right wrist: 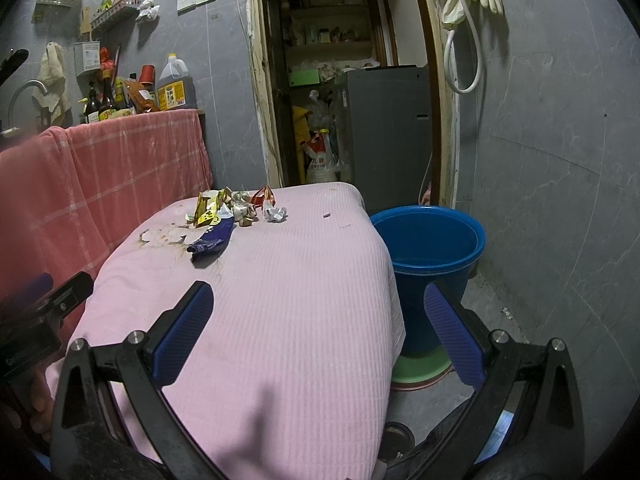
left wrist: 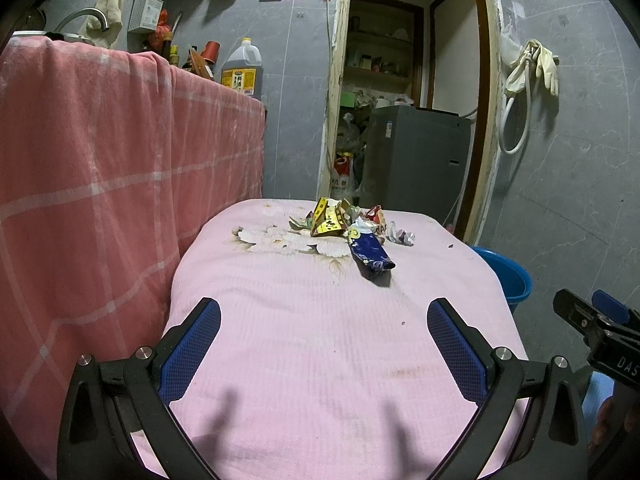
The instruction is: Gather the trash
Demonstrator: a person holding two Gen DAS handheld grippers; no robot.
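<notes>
A heap of trash lies at the far end of a table covered in pink cloth (left wrist: 320, 340): a dark blue wrapper (left wrist: 370, 254) (right wrist: 212, 242), a yellow wrapper (left wrist: 328, 220) (right wrist: 206, 208), a red wrapper (left wrist: 376, 214) (right wrist: 264, 196) and a crumpled white paper (left wrist: 402, 236) (right wrist: 275, 214). A blue bucket (right wrist: 428, 248) (left wrist: 506, 276) stands on the floor right of the table. My left gripper (left wrist: 324, 312) is open and empty above the near cloth. My right gripper (right wrist: 320, 300) is open and empty over the table's right edge, near the bucket.
A pink checked cloth (left wrist: 100, 180) drapes a counter on the left, with bottles and an oil jug (left wrist: 240, 68) on top. A doorway with a grey appliance (left wrist: 416, 160) lies behind the table. The bucket stands on a green base (right wrist: 420, 368). Grey tiled wall on the right.
</notes>
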